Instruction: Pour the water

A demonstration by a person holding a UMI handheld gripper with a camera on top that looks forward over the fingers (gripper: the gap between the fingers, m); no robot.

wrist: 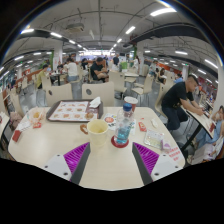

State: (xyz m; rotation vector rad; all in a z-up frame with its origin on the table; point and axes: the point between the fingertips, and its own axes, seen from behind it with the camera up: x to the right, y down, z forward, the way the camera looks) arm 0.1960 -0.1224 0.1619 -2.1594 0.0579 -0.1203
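The hand-held gripper [112, 158] is held spread above a pale round table [100, 170]. A water bottle [124, 130] and cup [97, 128] are seen mid-table, within a lit canteen.

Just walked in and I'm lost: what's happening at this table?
A hand-held gripper hovers open over a round table in a busy canteen. Just ahead of its fingers stand a water bottle and, beside it, a yellow cup; neither is gripped, so pouring hasn't begun. A tray lies beyond them, and a person sits at the table's far side.
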